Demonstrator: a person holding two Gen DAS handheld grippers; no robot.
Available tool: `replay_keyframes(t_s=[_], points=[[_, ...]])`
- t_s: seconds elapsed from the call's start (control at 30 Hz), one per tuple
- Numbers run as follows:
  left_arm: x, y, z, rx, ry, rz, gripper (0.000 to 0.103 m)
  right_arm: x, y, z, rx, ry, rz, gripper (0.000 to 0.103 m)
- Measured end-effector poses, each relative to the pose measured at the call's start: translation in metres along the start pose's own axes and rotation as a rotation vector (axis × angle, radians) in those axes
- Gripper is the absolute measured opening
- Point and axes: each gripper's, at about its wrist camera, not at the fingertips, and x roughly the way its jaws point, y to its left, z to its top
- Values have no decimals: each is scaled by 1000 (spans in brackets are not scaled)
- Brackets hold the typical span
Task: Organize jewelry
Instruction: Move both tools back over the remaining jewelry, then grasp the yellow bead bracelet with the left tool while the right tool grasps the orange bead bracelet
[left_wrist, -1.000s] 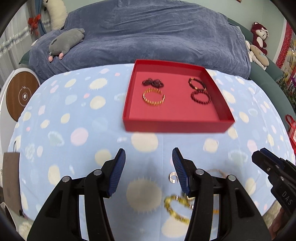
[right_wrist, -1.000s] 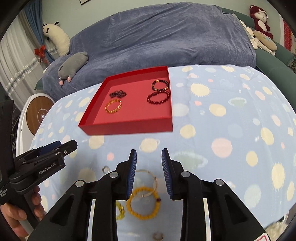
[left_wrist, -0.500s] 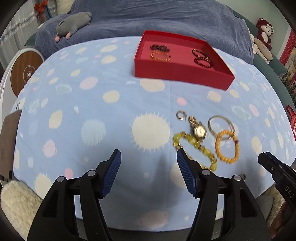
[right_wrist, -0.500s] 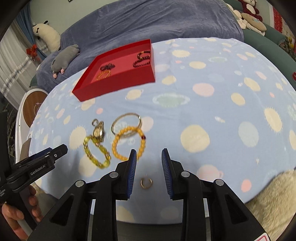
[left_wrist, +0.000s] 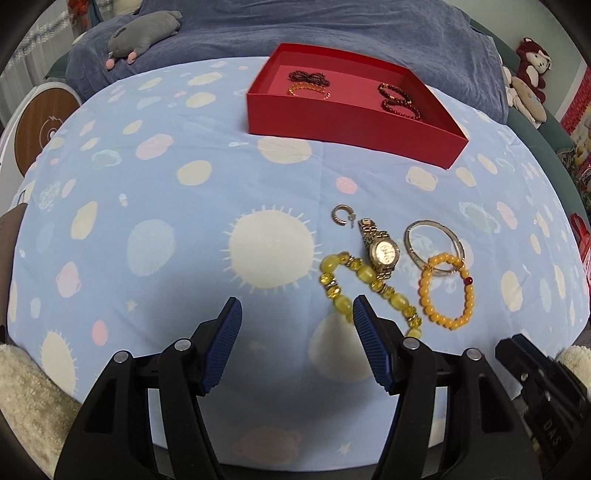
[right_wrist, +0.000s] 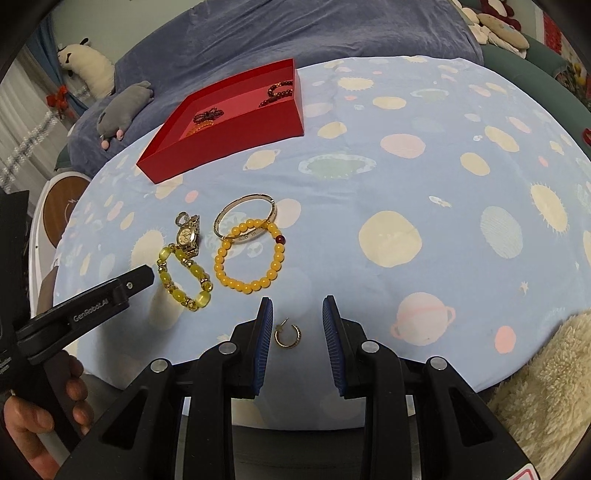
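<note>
Red tray (left_wrist: 354, 122) sits at far side of worktop (left_wrist: 184, 229), on a blue cloth w/ planet and sun print. Inside it: dark bead bracelets on the right (left_wrist: 397, 98), a black twisted piece (left_wrist: 308, 76) and a thin orange bracelet (left_wrist: 308, 89) on the left.

Loose jewelry lies nearer the front edge, well apart from tray. Gold watch (left_wrist: 382, 251) lies across the chunky yellow bead bracelet (left_wrist: 364, 288), touching it. Silver hoop earring (left_wrist: 341, 216) sits just beside the watch strap's far end. Metal bangle (right_wrist: 245, 218) overlaps the orange bead bracelet (right_wrist: 251, 258), which carries one dark red bead.

Left gripper (left_wrist: 297, 349) hangs released, jaws wide apart, nothing between them; its right finger is just in front of the yellow bracelet's near end. Right gripper (right_wrist: 297, 341) is also released, jaws moderately apart, w/ a small gold hoop earring (right_wrist: 287, 332) lying on the cloth between the fingers, touching neither pad.

Grey plush toy (left_wrist: 142, 33) lies on the blue-covered sofa behind the worktop.
</note>
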Motion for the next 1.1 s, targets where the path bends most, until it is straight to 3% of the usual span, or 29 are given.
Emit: replay_keyframes(t_s=[0.17,0.3,0.37,0.47,1.1], points=[[19,-14,2,41,32,29,54,1,-3,-1,15,9,-2,28],[17,-18,-3,95,-6,67,48,2,-5,0,22,11,1,28],[15,-15,-5,95,-14,66,28,2,-5,0,20,13,2,28],[10,-4,-8,75,-8,53,9,5,-2,4,14,11,6,28],[0,17,-25,24,-5,18,10,47,27,33,-43,46,-29,27]])
